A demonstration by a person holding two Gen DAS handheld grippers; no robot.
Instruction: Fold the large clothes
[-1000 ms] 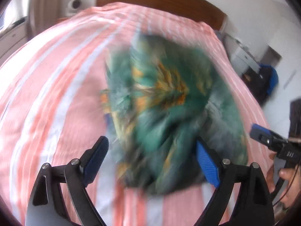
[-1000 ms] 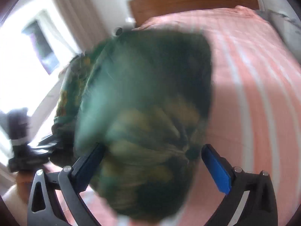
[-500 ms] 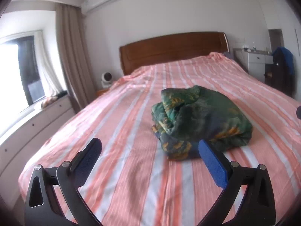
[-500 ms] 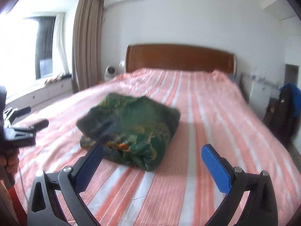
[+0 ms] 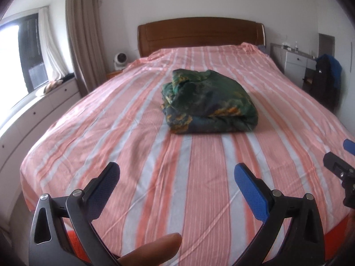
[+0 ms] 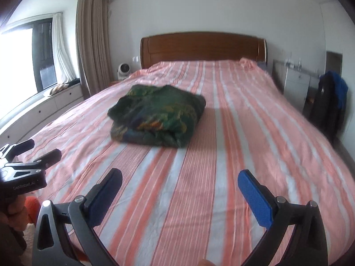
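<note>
A dark green garment with orange and yellow print (image 5: pixel 207 103) lies folded into a thick bundle in the middle of the striped bed (image 5: pixel 137 146); the right wrist view shows the garment (image 6: pixel 157 116) too. My left gripper (image 5: pixel 176 173) hangs open over the near part of the bed, well short of the bundle, nothing between its blue pads. My right gripper (image 6: pixel 179 178) is open as well and equally far back. Each gripper shows at the edge of the other's view: the right one (image 5: pixel 339 164), the left one (image 6: pixel 28 153).
The bed has a wooden headboard (image 5: pixel 199 34). A low drawer unit (image 5: pixel 35 108) runs under the window on the left, with a small fan (image 5: pixel 119 61) by the curtain. On the right stand a white cabinet (image 5: pixel 295 61) and a chair with dark clothes (image 5: pixel 326 82).
A second ago both grippers were right at the green bundle, blurred. Both have since pulled back toward the foot of the bed, leaving the bundle lying free.
</note>
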